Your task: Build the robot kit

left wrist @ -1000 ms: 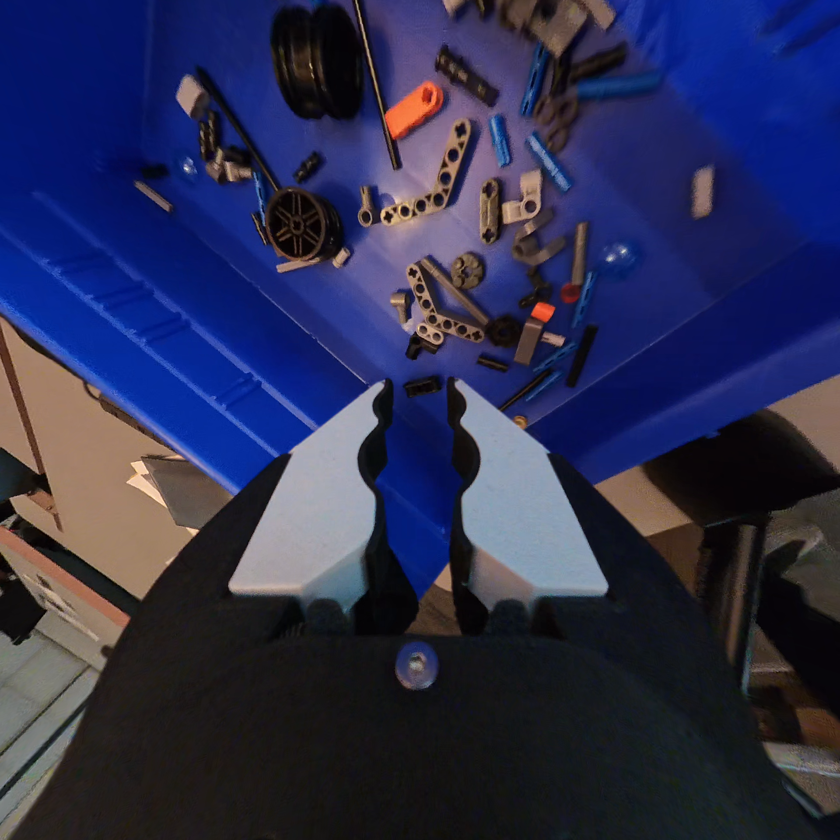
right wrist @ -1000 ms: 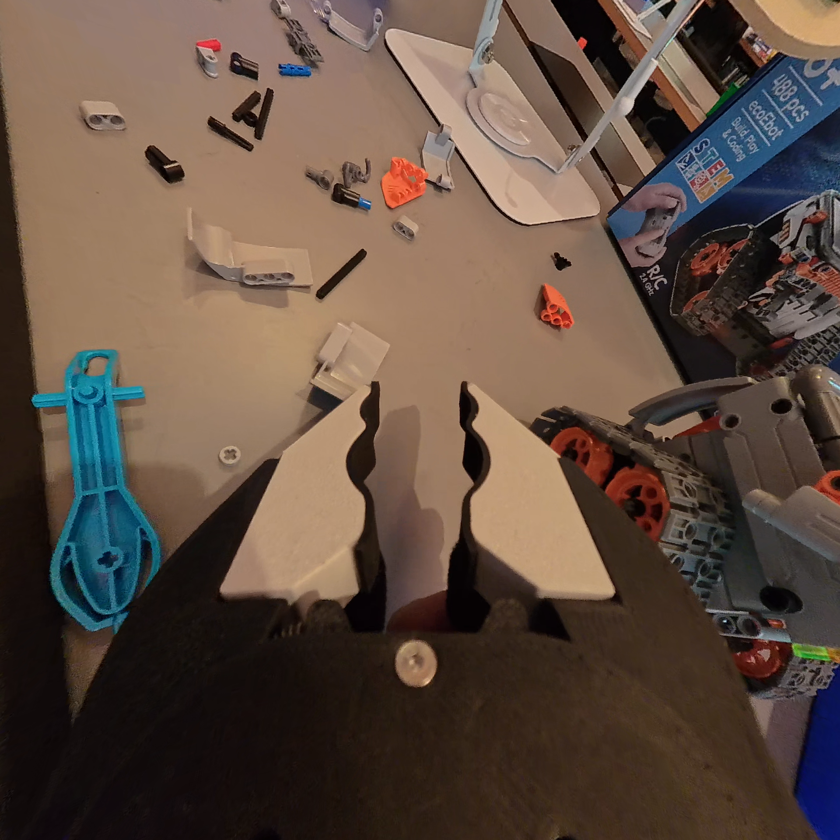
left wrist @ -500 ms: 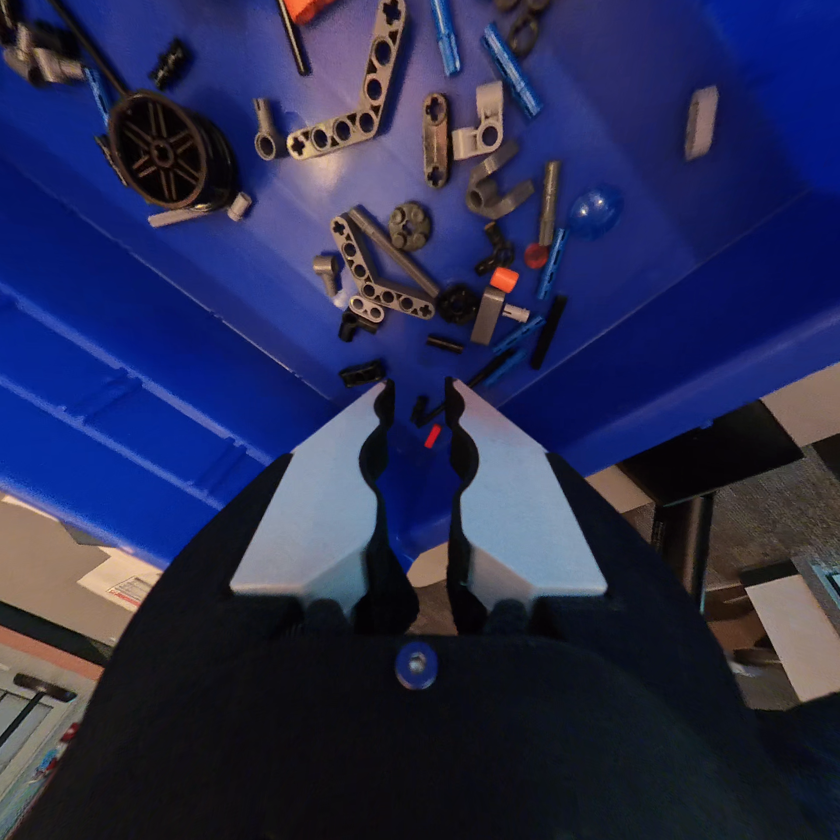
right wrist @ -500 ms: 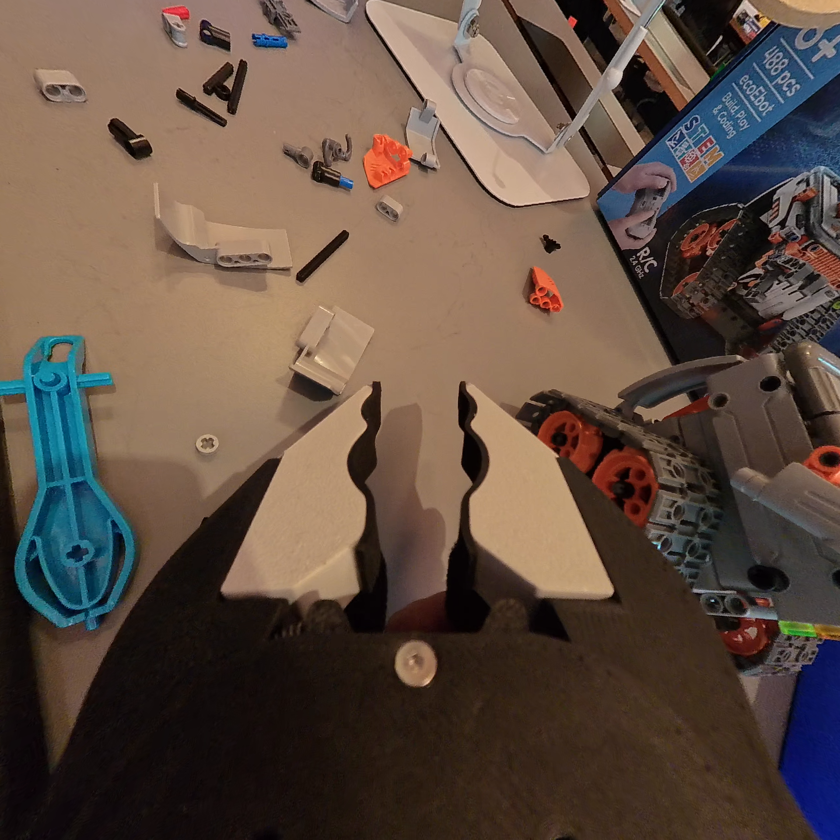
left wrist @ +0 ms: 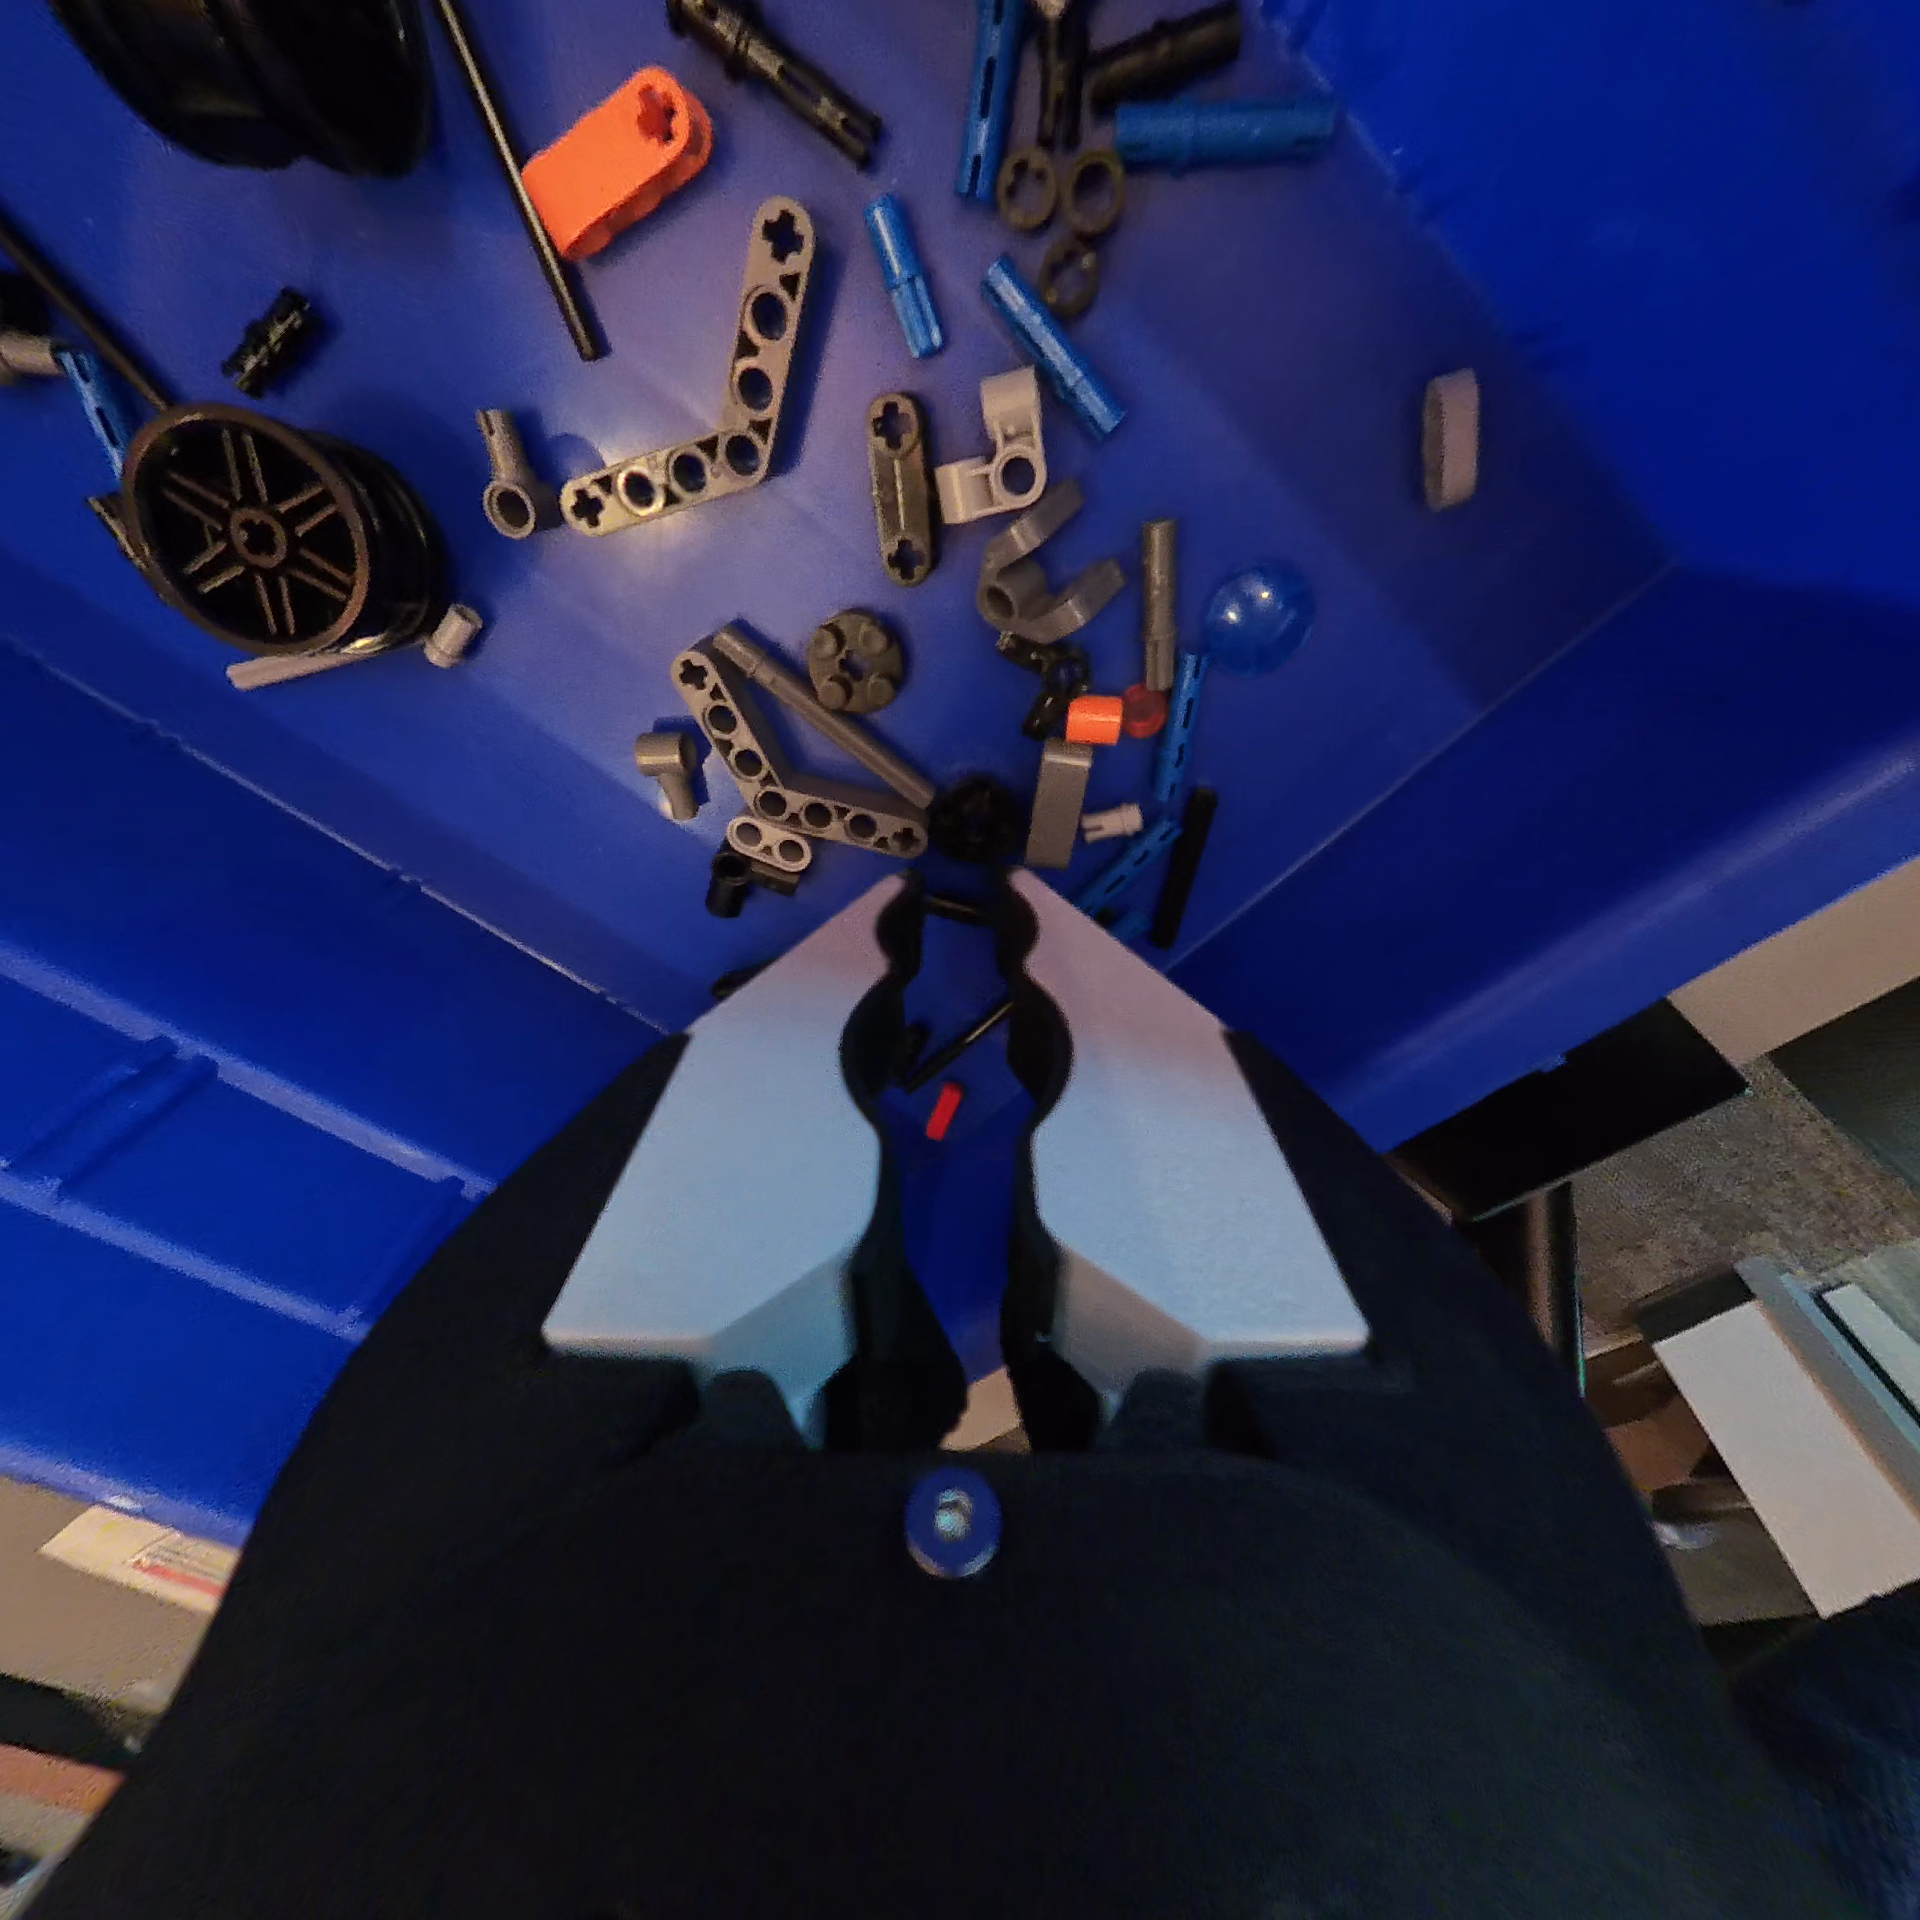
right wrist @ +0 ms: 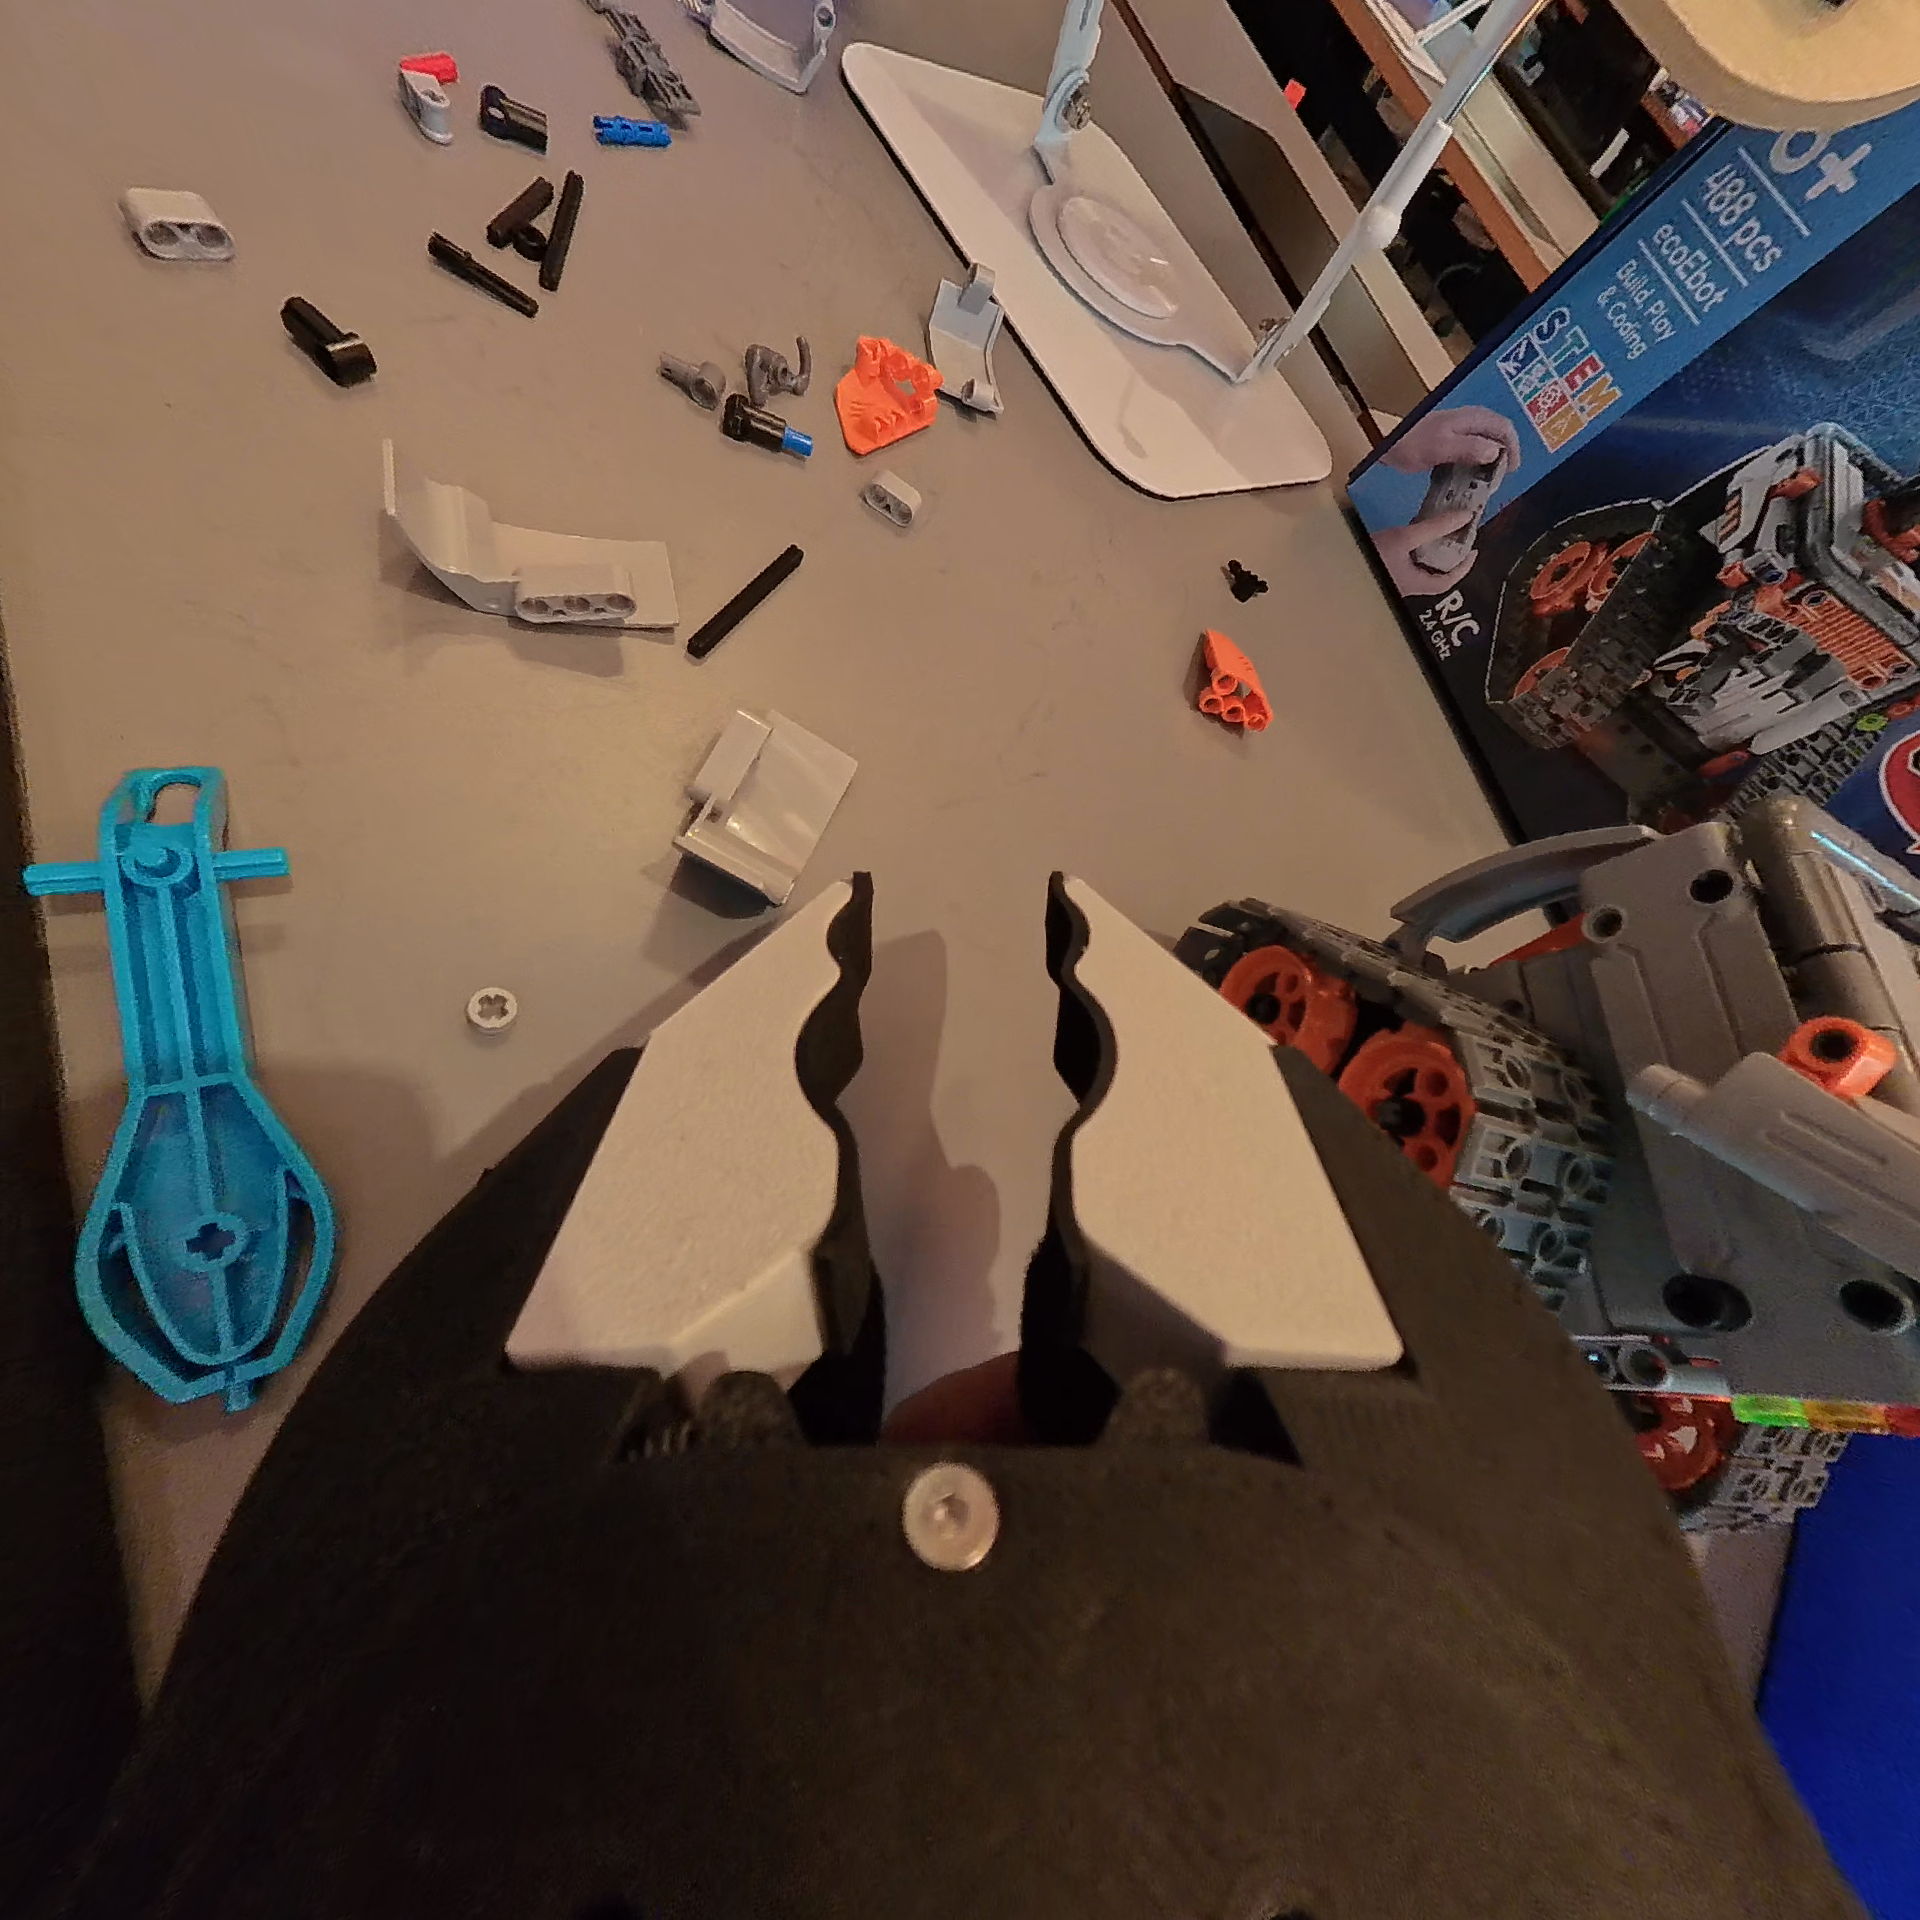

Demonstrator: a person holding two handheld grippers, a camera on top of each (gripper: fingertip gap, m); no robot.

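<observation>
Fingers point(left wrist: 748, 1122) of the left gripper point(left wrist: 956, 883) stand a little apart with nothing clamped between them. Their tips hang over a short black pin point(left wrist: 951, 906), with a small black gear point(left wrist: 971, 821) just beyond. A tiny red piece point(left wrist: 943, 1107) shows through the gap. To the left of the gear lies a grey bent beam point(left wrist: 769, 769). Farther off are a black spoked wheel point(left wrist: 260, 520) and an orange connector point(left wrist: 618, 156), all loose on the floor of a blue bin point(left wrist: 312, 1091).

The right gripper point(right wrist: 956, 894) is released too, empty above the grey tabletop point(right wrist: 1039, 675). A grey panel piece point(right wrist: 769, 821) sits just beyond its left fingertip, a tracked model point(right wrist: 1507, 1143) is near on the right, and a teal tool point(right wrist: 197, 1091) lies well to the left.

Against half a second ago, the gear and pin lie closer to the left fingertips and the gap looks slightly narrower. The right gripper's opening is unchanged, and its view has shifted only a little.
</observation>
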